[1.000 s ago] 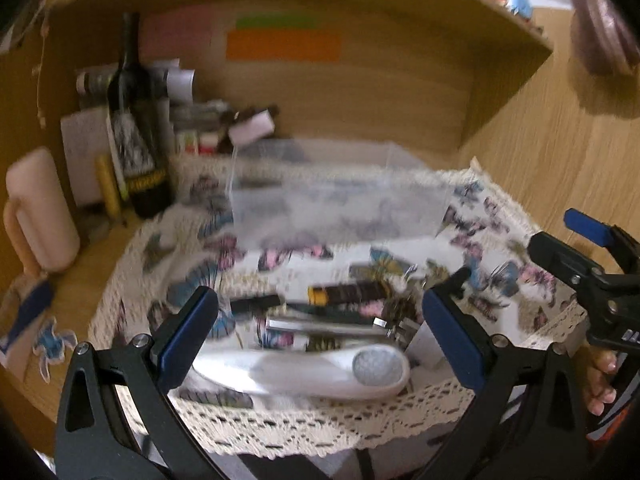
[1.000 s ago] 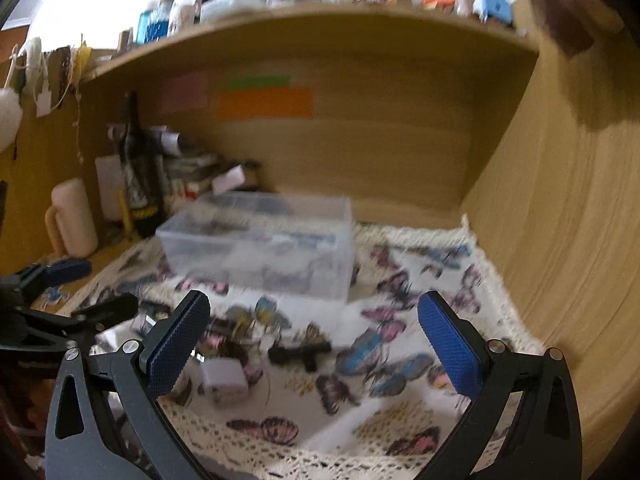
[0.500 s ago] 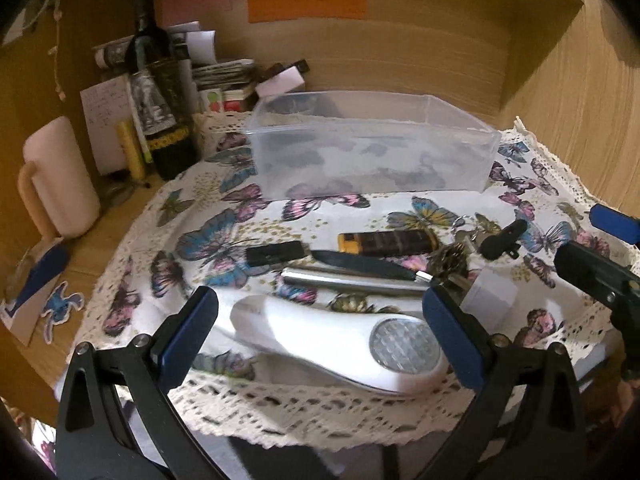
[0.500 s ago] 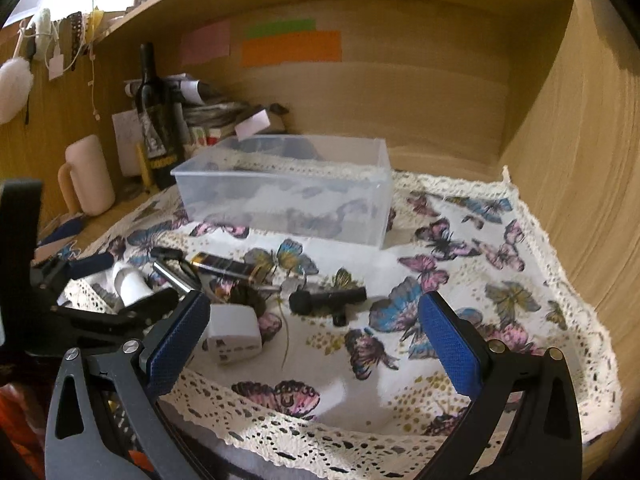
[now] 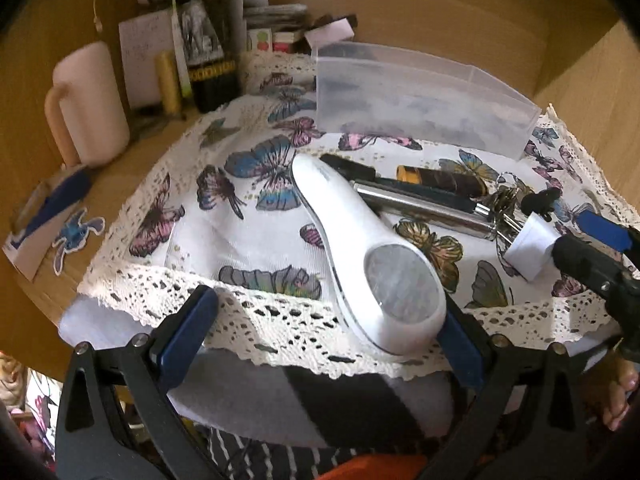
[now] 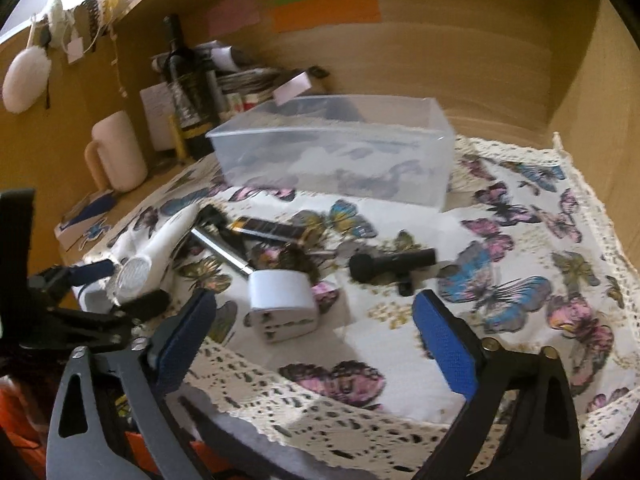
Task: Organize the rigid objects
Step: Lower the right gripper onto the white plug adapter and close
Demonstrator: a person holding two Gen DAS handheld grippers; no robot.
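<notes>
A clear plastic box (image 5: 420, 96) (image 6: 340, 152) stands at the back of a butterfly cloth (image 5: 224, 216). In front of it lie a white handheld device with a round metal mesh head (image 5: 368, 256) (image 6: 156, 252), a silver metal tube (image 5: 420, 206), a black and orange lighter (image 5: 440, 178) (image 6: 268, 230), a white plug adapter (image 6: 282, 306) (image 5: 528, 246) and a small black microphone (image 6: 390, 264). My left gripper (image 5: 328, 332) is open, its jaws either side of the device's head at the cloth's front edge. My right gripper (image 6: 316, 340) is open, just in front of the adapter.
A dark wine bottle (image 5: 208, 40), a pink mug (image 5: 88, 104), papers and small boxes crowd the back left. Wooden walls close the back and right (image 6: 580, 80). The cloth's lace edge (image 5: 280, 320) overhangs the desk front.
Both grippers have moved down and forward to the objects. The left now straddles the white device's head; the right has come close to the adapter. Both stay open.
</notes>
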